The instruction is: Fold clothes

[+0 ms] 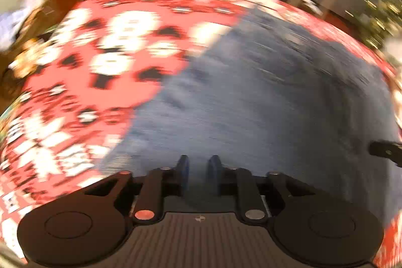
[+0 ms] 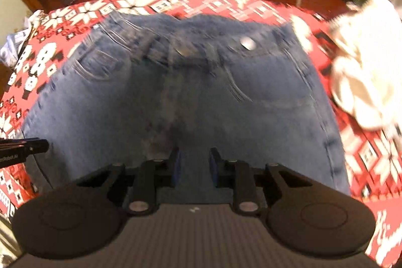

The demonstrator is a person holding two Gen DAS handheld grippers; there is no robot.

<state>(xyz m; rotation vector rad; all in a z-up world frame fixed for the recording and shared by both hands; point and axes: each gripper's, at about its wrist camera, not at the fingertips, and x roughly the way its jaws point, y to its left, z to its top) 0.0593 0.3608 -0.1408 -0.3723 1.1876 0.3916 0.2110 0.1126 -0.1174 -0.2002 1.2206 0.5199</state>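
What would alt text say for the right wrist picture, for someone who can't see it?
Blue jeans lie spread, waistband at the far side, on a red and white patterned cloth. The right gripper hangs over them, jaws slightly apart with nothing between. A white garment lies to the right.

A red, white and black patterned cloth [image 2: 226, 4] covers the counter. Blue denim jeans [image 2: 188, 97] lie spread flat on it, waistband at the far side. A crumpled white garment [image 2: 361, 82] lies beside them.
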